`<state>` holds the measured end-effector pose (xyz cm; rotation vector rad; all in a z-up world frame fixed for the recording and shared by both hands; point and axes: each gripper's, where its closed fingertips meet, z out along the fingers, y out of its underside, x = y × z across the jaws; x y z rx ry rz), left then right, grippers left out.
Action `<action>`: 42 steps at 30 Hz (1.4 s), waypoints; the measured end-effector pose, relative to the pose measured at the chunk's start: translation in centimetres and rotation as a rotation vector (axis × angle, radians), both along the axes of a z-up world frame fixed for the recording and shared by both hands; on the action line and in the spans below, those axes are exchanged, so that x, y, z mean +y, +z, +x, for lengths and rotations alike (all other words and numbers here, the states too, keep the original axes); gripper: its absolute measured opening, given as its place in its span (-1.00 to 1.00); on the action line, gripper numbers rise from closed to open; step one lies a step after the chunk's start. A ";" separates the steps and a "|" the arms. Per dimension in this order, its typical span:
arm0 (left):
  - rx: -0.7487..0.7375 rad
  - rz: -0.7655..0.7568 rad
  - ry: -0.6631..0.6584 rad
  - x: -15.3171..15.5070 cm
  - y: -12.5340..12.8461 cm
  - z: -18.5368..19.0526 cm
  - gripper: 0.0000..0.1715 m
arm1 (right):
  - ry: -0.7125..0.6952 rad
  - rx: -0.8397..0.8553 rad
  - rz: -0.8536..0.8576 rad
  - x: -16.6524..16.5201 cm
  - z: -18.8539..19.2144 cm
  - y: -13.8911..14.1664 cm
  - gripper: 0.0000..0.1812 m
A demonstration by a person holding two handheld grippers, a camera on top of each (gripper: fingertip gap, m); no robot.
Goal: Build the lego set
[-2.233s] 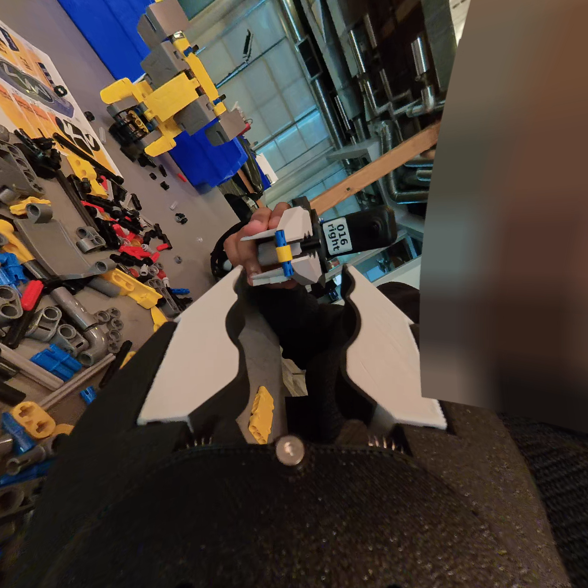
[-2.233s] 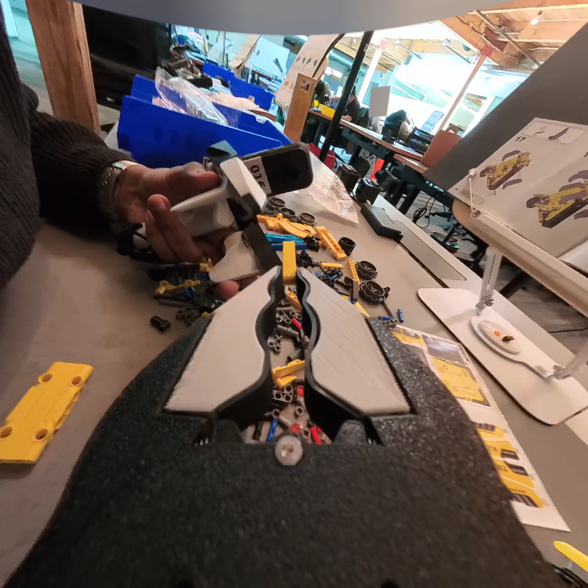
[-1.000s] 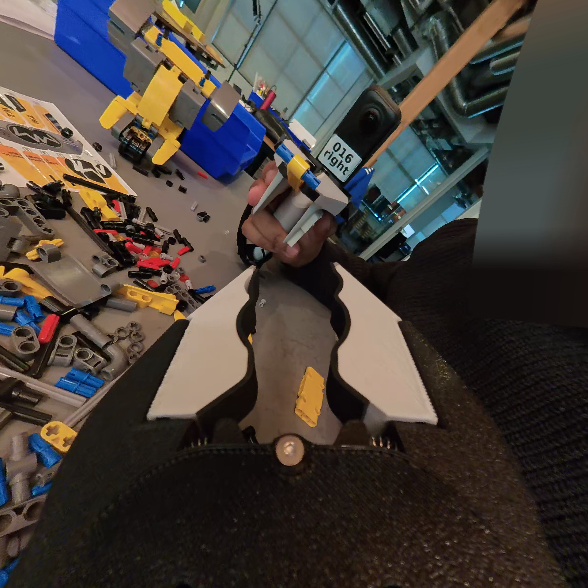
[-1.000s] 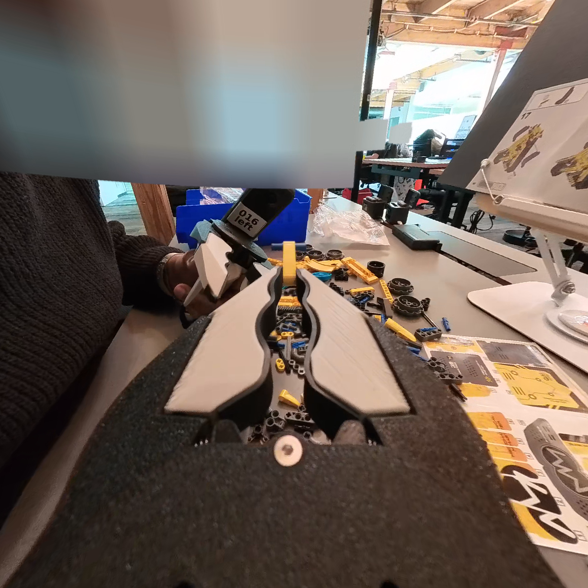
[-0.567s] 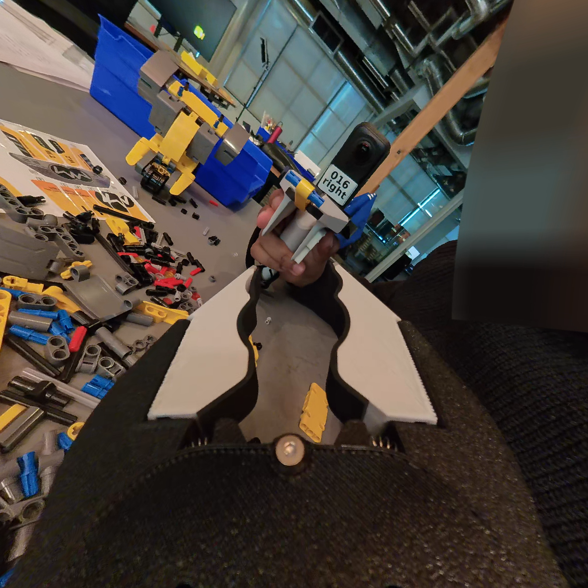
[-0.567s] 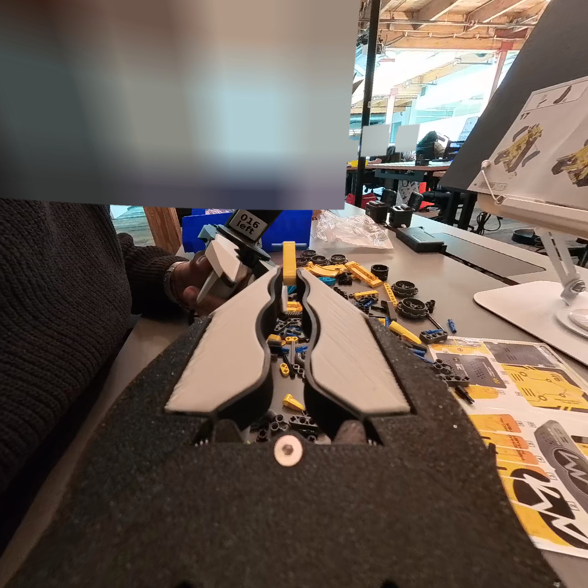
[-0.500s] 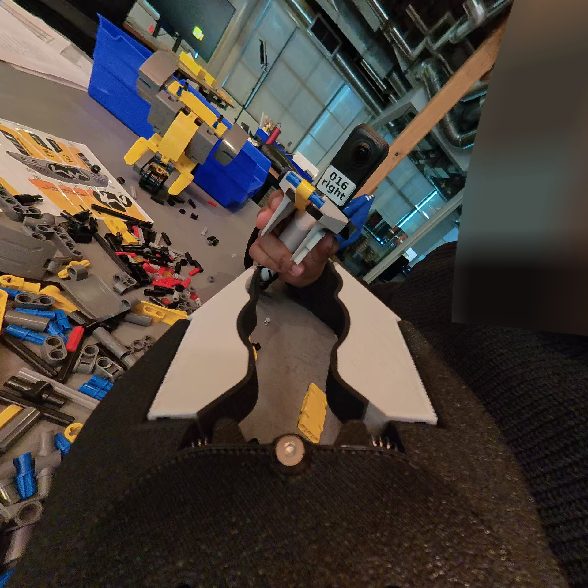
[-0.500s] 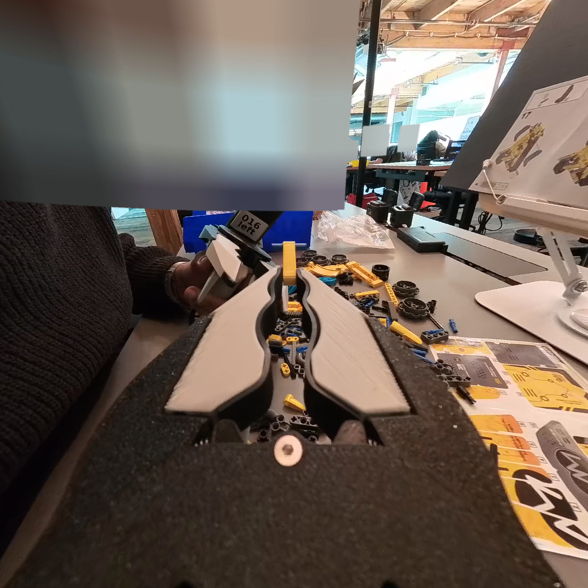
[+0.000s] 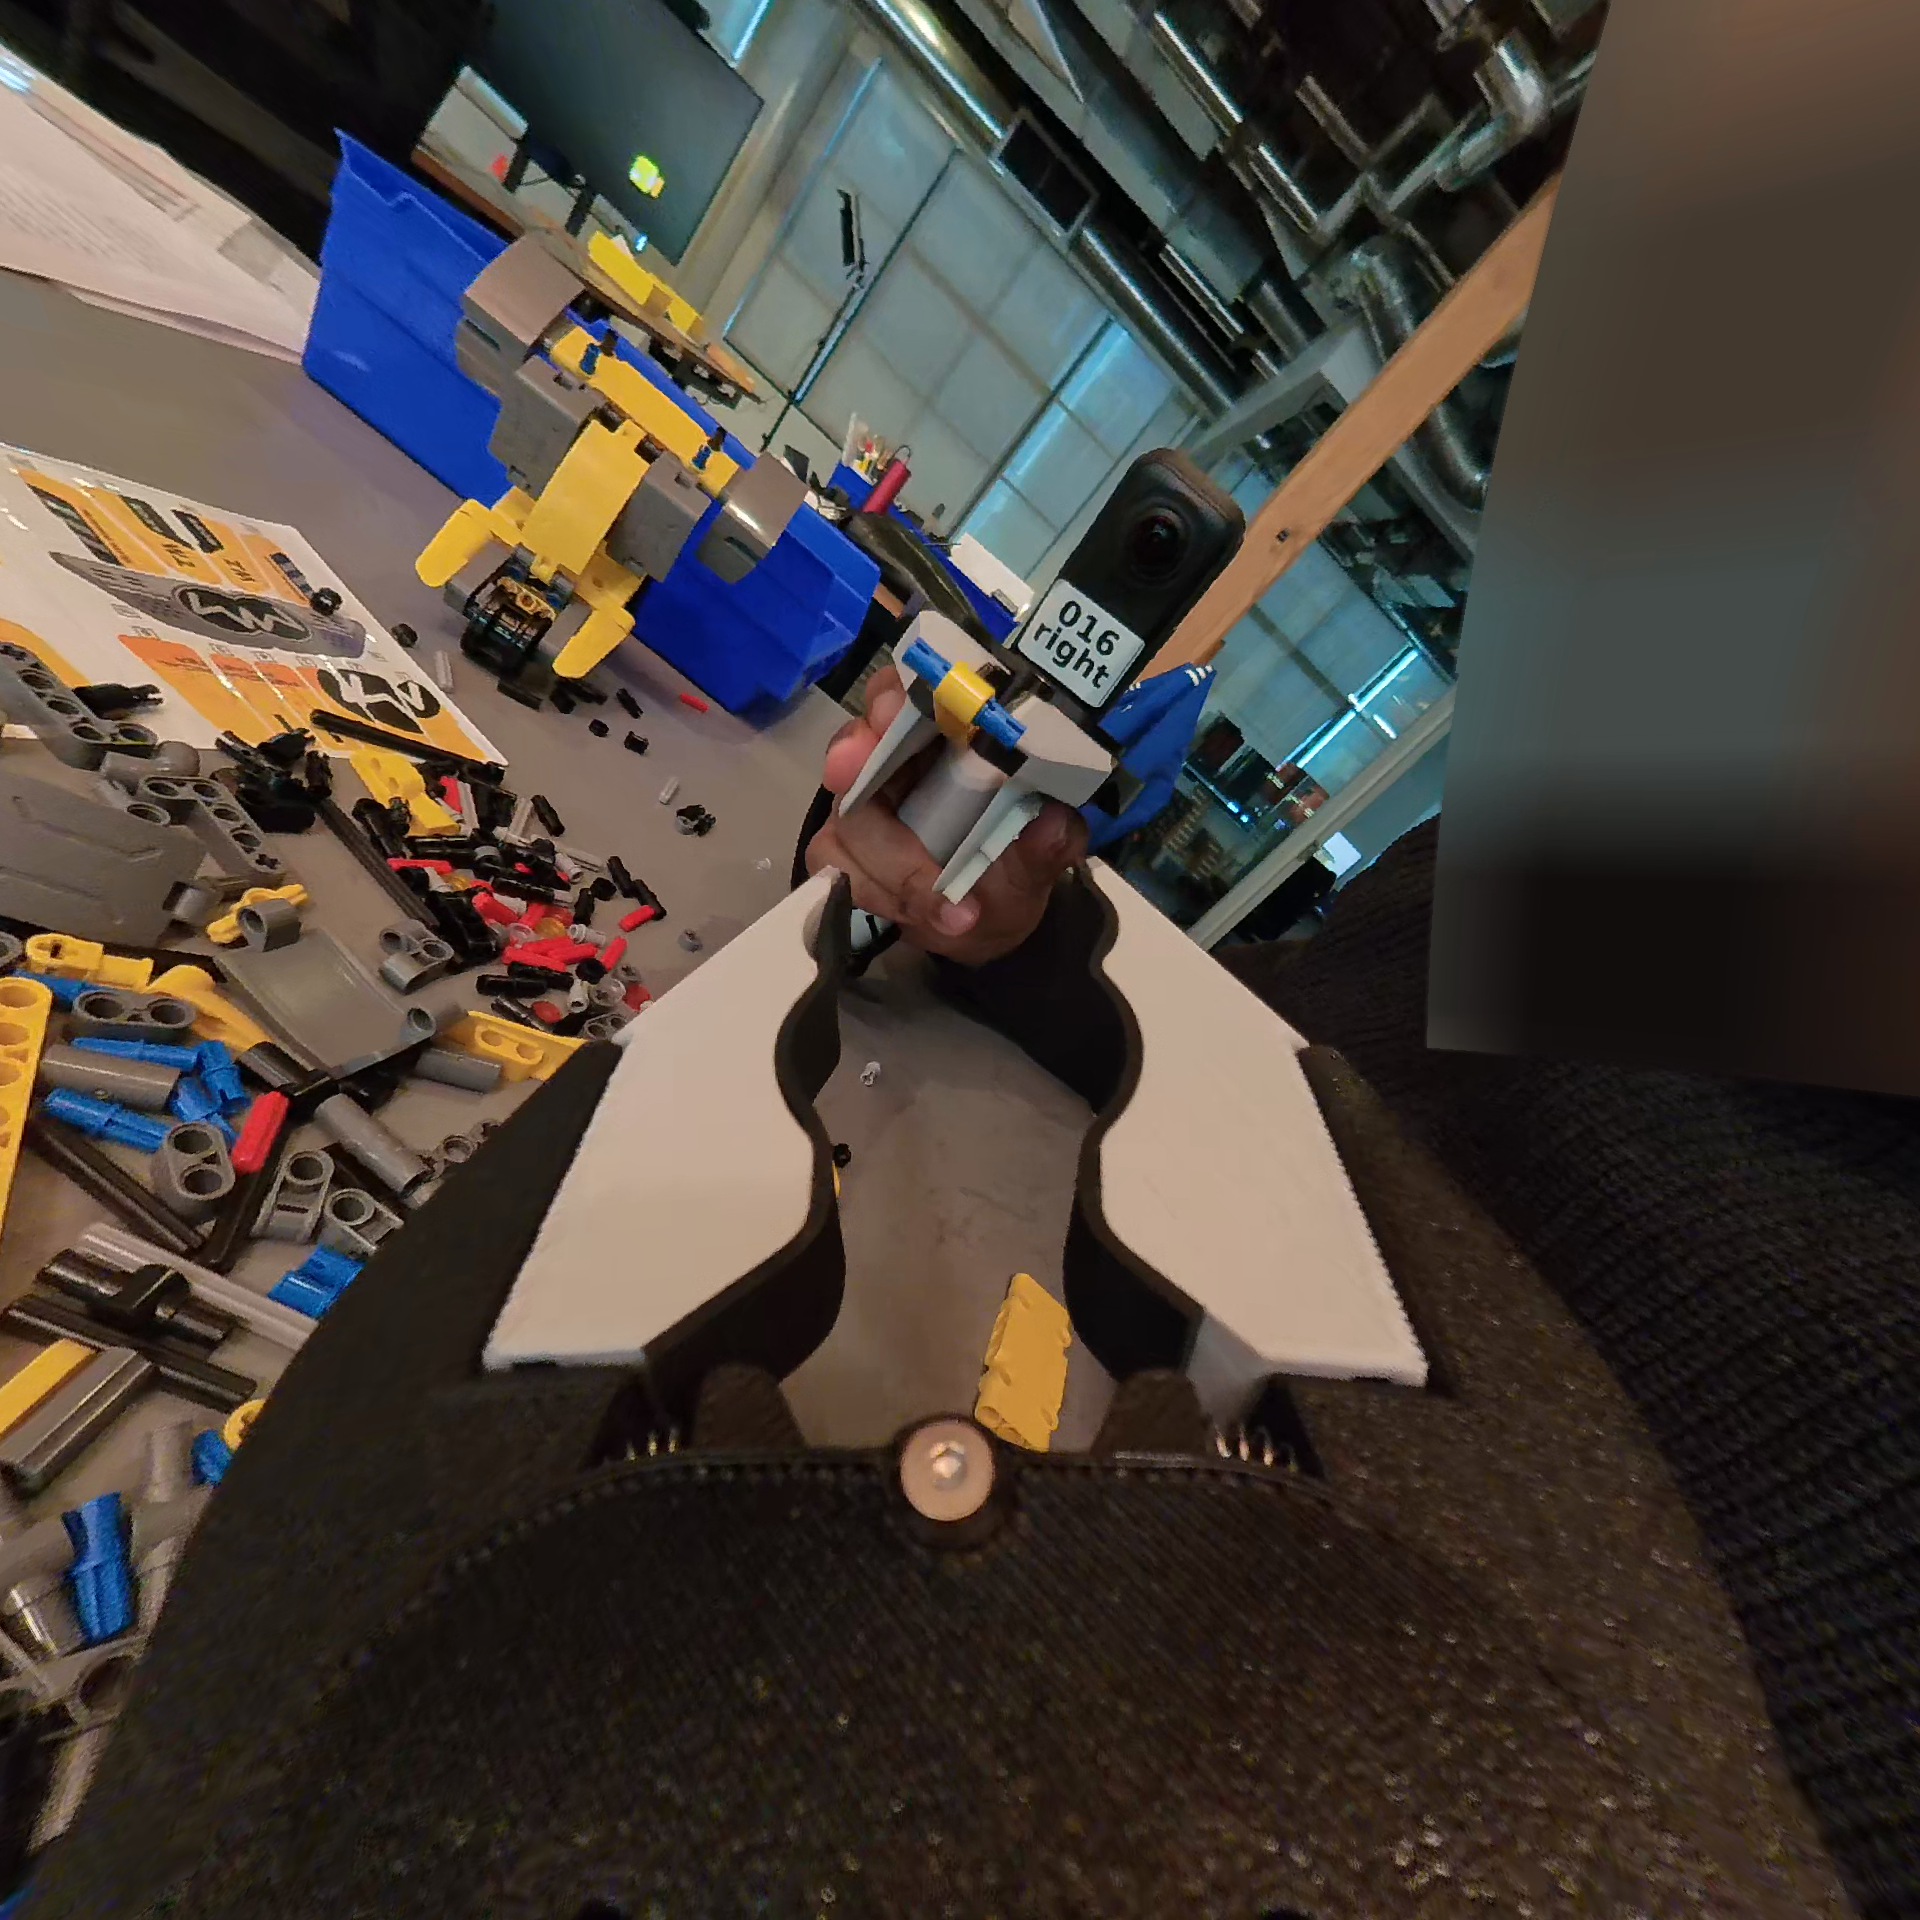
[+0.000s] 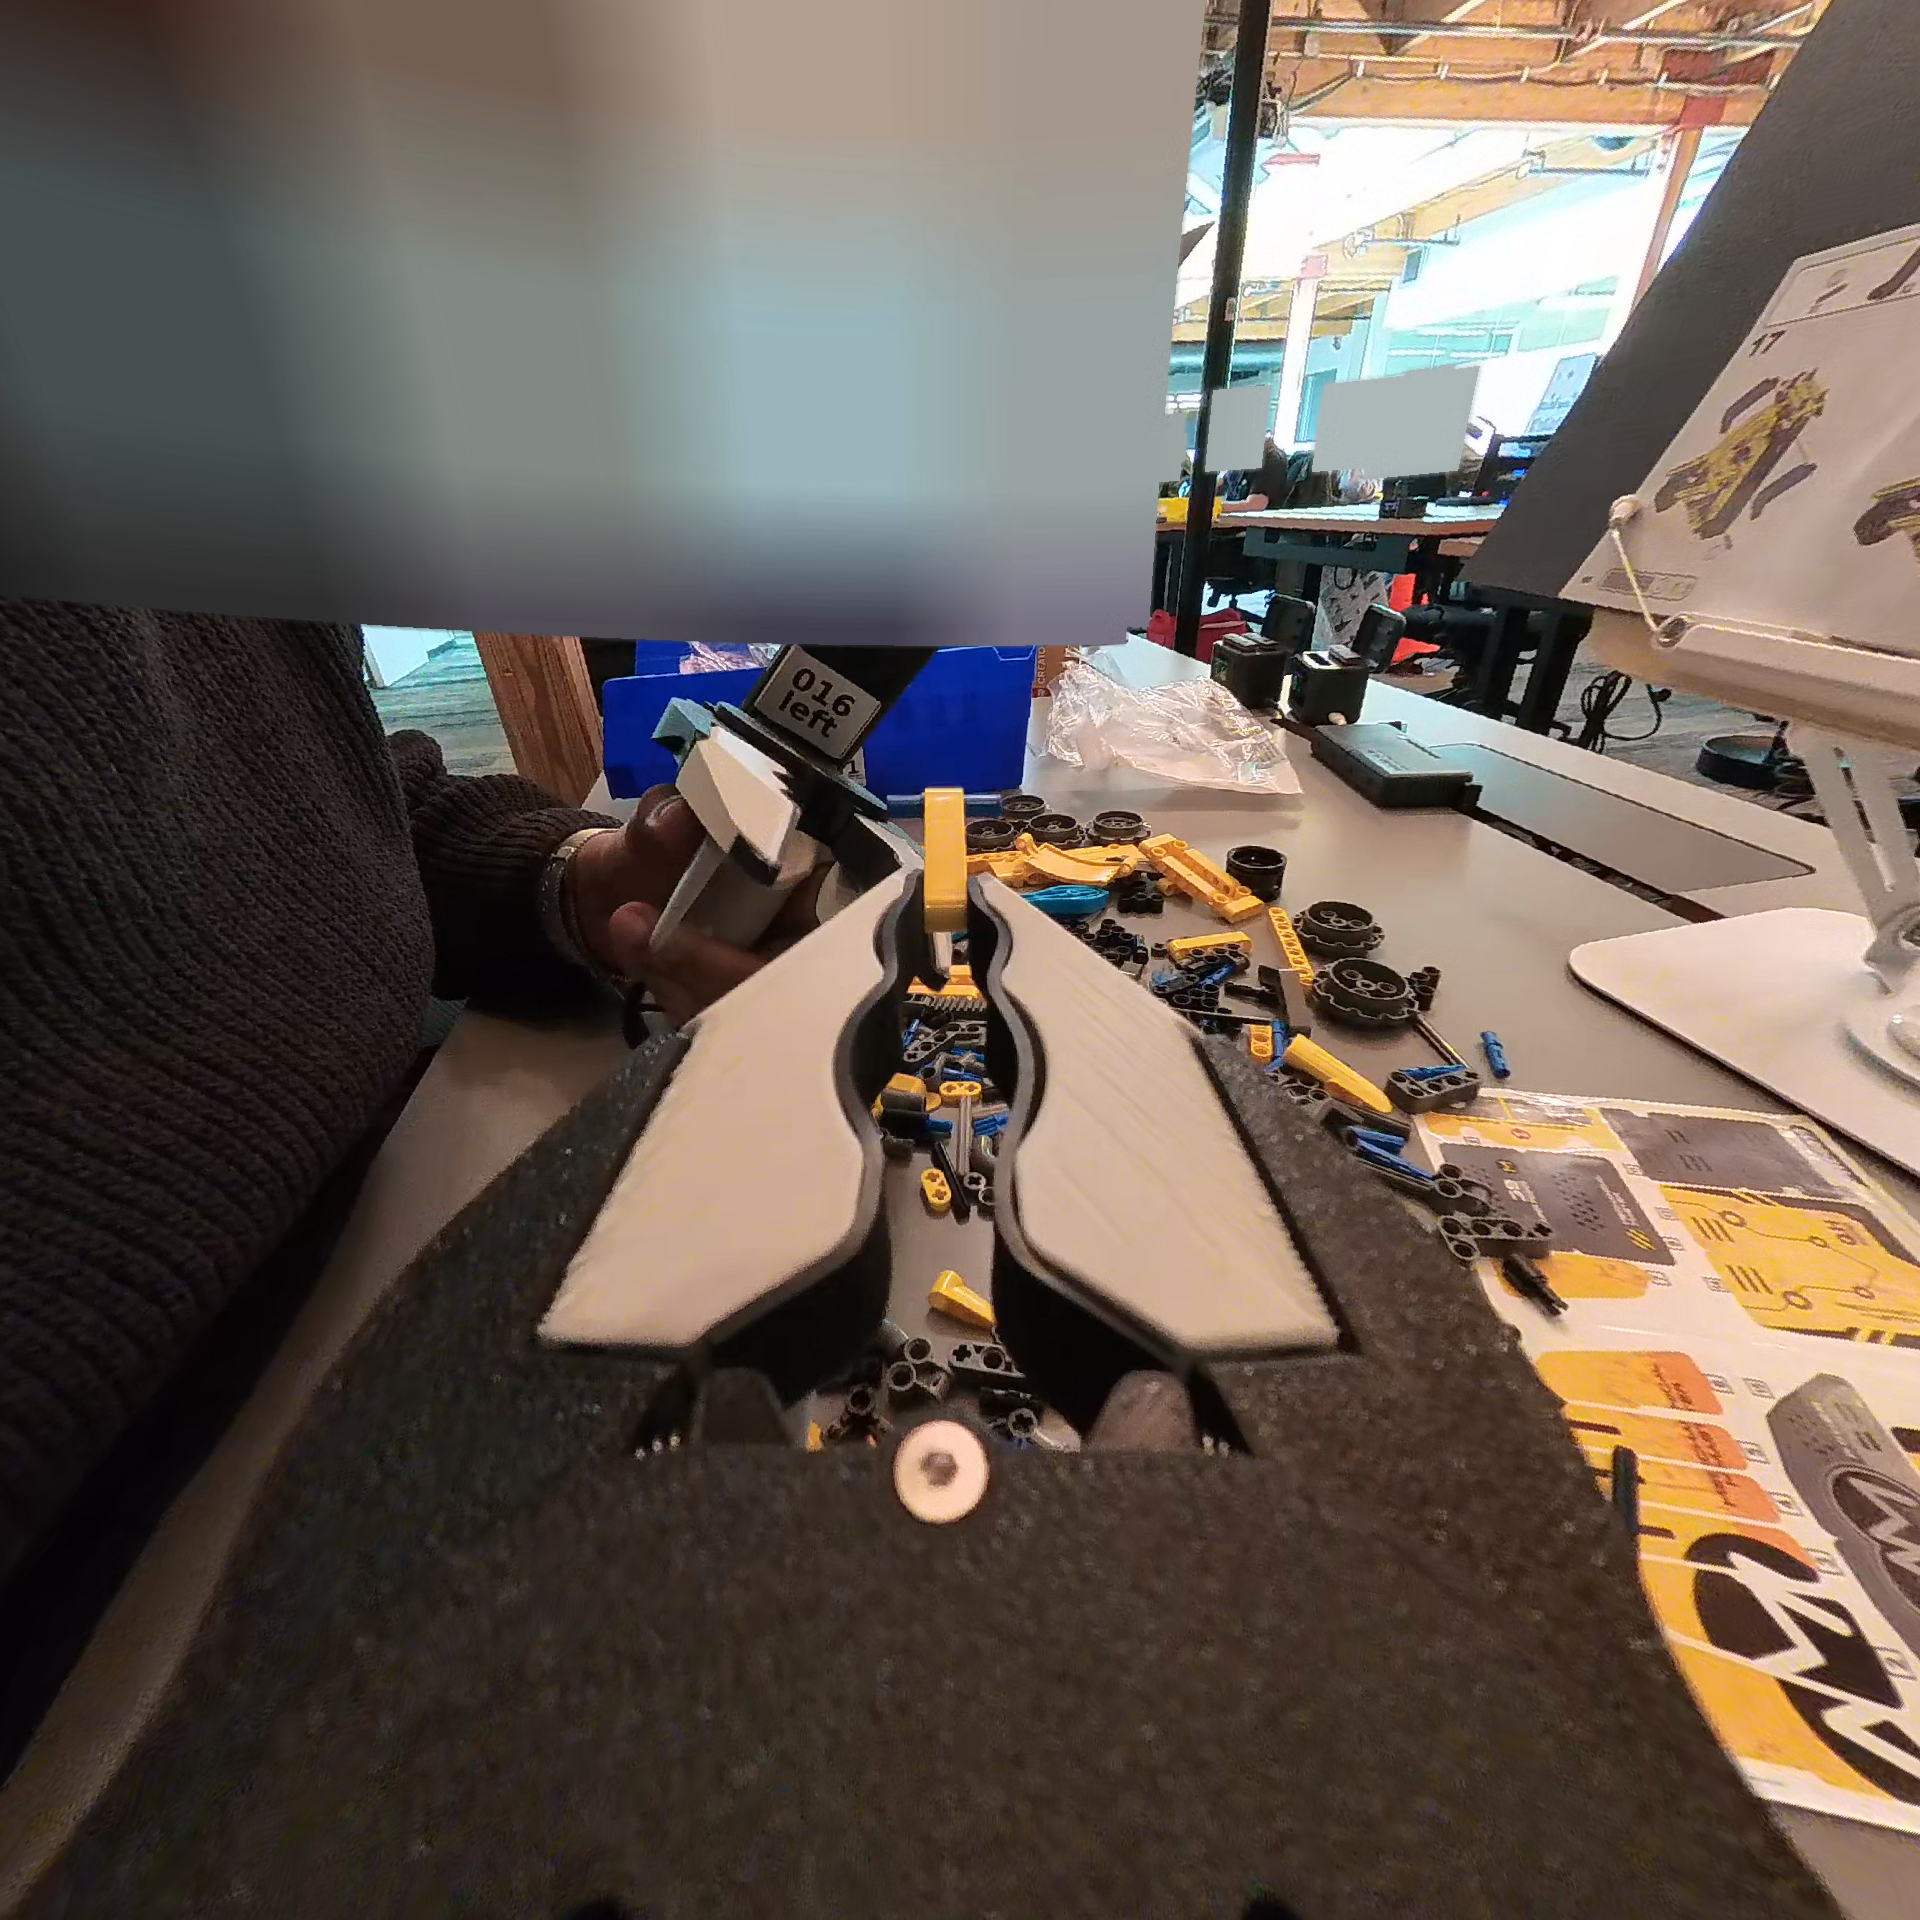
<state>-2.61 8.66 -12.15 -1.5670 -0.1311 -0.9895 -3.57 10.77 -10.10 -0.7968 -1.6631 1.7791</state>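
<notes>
Above the bench (image 10: 1558, 862), our right tool (image 10: 943, 894) pinches a yellow piece (image 10: 943, 857), its lower end hidden between the fingers. Our left tool (image 9: 961, 914) gapes wide, holding nothing. Its fingers partly cover a yellow beam (image 9: 1023, 1361) lying on the bench, and the loose parts (image 9: 260, 1039) run off the frame's edge.

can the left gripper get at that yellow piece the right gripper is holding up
Probably yes. The left gripper has its jaws open and empty, aimed toward the right gripper, whose yellow piece sticks out past the tips with nothing between them.

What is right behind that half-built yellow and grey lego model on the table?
A blue bin stands right behind the half-built model, with tall windows farther back. The model covers part of the bin's front, and the bin's inside cannot be seen.
</notes>
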 end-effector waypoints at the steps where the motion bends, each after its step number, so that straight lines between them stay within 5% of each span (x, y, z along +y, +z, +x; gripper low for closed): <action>1: 0.002 -0.002 -0.001 0.0 -0.1 0.0 -0.54 | 0.001 0.002 0.003 0.0 0.0 0.0 -0.91; 26: -0.044 -0.031 0.001 0.2 -0.3 -0.4 -0.50 | -0.020 0.010 0.087 -0.5 0.0 -0.8 -0.92; 32: -0.113 -0.150 0.054 0.8 -2.1 -1.8 -0.41 | -0.213 -0.020 0.412 1.1 -1.9 -4.3 -0.92; 42: -0.100 -0.216 0.065 0.9 -3.0 -2.0 -0.26 | -0.181 0.036 0.579 -0.5 -1.5 -5.5 -0.92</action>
